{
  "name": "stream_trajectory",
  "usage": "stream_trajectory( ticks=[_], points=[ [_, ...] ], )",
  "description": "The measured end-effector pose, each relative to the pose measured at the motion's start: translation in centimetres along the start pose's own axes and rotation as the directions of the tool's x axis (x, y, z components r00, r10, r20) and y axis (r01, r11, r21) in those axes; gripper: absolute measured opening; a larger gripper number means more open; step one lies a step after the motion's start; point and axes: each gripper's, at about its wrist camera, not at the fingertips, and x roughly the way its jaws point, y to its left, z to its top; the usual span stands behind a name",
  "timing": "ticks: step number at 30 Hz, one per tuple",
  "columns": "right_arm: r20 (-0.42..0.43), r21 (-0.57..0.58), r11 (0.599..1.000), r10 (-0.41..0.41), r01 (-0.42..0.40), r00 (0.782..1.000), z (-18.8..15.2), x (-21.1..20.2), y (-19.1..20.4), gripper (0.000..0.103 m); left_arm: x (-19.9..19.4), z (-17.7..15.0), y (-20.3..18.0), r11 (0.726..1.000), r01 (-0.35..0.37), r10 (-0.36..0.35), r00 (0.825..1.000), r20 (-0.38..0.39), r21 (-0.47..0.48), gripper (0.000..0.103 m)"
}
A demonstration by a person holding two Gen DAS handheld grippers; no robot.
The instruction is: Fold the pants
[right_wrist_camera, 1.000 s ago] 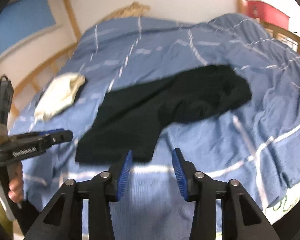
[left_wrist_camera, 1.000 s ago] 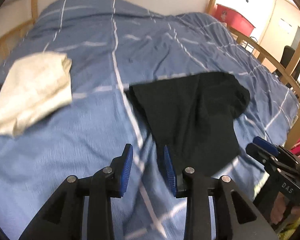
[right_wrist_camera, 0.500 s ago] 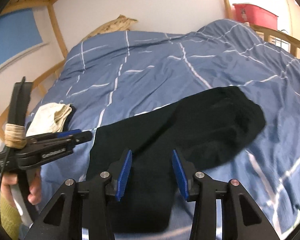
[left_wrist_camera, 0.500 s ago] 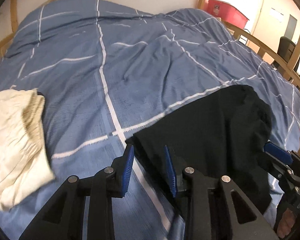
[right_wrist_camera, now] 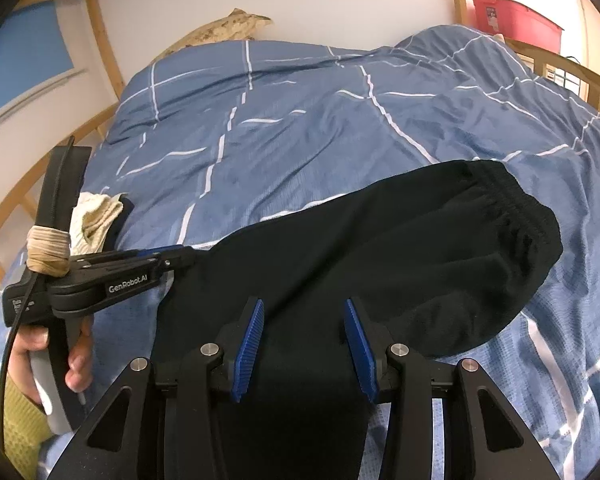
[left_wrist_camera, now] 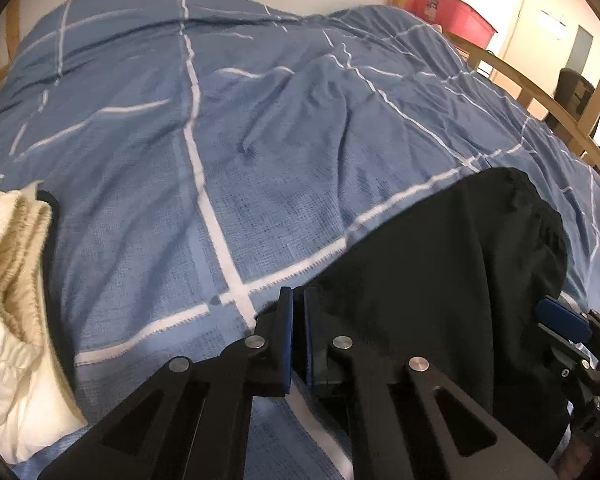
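Observation:
The black pants (right_wrist_camera: 380,256) lie on the blue checked duvet (right_wrist_camera: 300,112), elastic waistband to the right. They also show in the left wrist view (left_wrist_camera: 440,280). My left gripper (left_wrist_camera: 298,308) is shut on the left edge of the pants, at their near left corner; it also shows from the side in the right wrist view (right_wrist_camera: 180,260). My right gripper (right_wrist_camera: 304,344) is open, just above the near part of the pants, fabric visible between its blue pads (right_wrist_camera: 250,344). It also shows at the right edge of the left wrist view (left_wrist_camera: 564,320).
A folded cream garment (left_wrist_camera: 8,280) lies on the duvet at the left, also in the right wrist view (right_wrist_camera: 94,216). A wooden bed rail (left_wrist_camera: 540,100) runs along the right side. A red storage box (right_wrist_camera: 512,16) stands beyond the bed.
My left gripper has closed on the left edge of the pants. Both grippers have moved in closer over the pants; the right one stays open.

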Motion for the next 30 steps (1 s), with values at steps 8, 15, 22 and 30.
stream_trajectory(
  ticks=[8, 15, 22, 30],
  points=[
    [-0.013, 0.005, 1.000, -0.012, 0.012, 1.000, 0.1, 0.4, 0.1, 0.043, 0.1, 0.4, 0.6, 0.994, -0.112, 0.111, 0.994, 0.022, 0.019, 0.006],
    [-0.042, -0.009, 0.999, -0.045, 0.045, 0.998, 0.0, 1.1, 0.1, 0.043, 1.2, 0.1, 1.0, 0.990, -0.144, 0.144, 0.990, -0.012, 0.009, 0.006],
    [-0.024, 0.008, 0.998, -0.056, 0.056, 0.998, -0.1, -0.1, -1.0, 0.043, -1.4, 0.2, 0.2, 0.984, -0.179, 0.179, 0.983, 0.033, 0.005, 0.038],
    [0.111, 0.061, 0.998, -0.029, 0.023, 0.993, 0.4, -4.3, -5.1, 0.060, -8.1, -2.9, -4.6, 0.967, -0.254, 0.248, 0.961, 0.119, 0.034, 0.042]
  ],
)
